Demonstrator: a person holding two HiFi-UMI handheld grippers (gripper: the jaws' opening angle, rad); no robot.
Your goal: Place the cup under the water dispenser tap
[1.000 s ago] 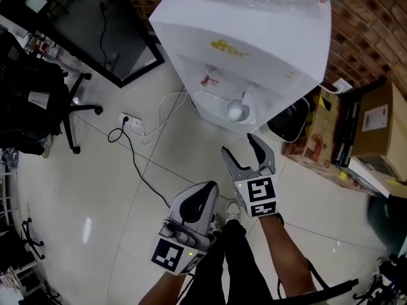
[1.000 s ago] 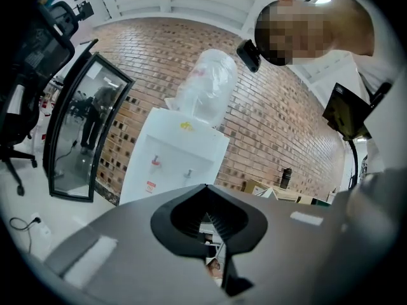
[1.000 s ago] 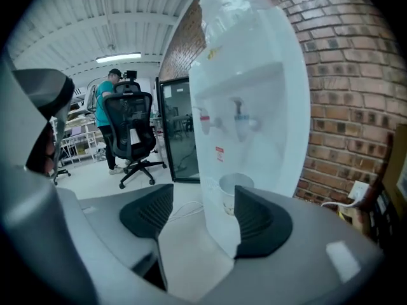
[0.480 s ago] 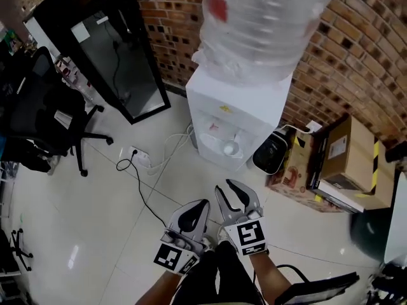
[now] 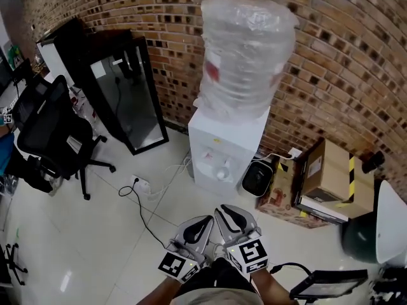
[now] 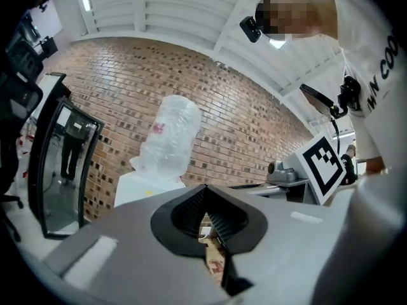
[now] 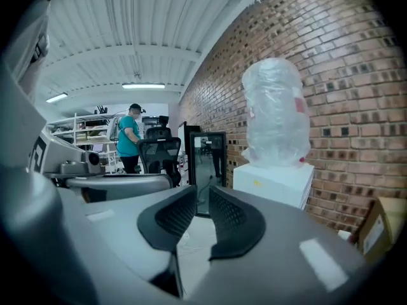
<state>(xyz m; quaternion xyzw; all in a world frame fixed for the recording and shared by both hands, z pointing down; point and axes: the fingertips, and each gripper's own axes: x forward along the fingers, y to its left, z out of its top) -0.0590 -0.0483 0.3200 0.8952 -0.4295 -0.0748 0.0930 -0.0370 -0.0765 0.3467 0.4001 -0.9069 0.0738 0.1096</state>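
Cup [image 5: 222, 173] seems under the dispenser [image 5: 227, 146] tap; left hand-held gripper [image 5: 202, 222] shut, right hand-held gripper [image 5: 227, 213] just closing, nearly shut, both empty; stay clear.

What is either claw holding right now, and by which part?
Nothing. The left claw is shut and empty; the right claw has just been closing its jaws, with a narrow gap left and nothing between them.

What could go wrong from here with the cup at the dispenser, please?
The cup looks small and light at the dispenser; a strong stream could tip it. The power strip lies on the floor beside the dispenser, so spilled water might reach it. The cable runs across the floor and could catch a foot.
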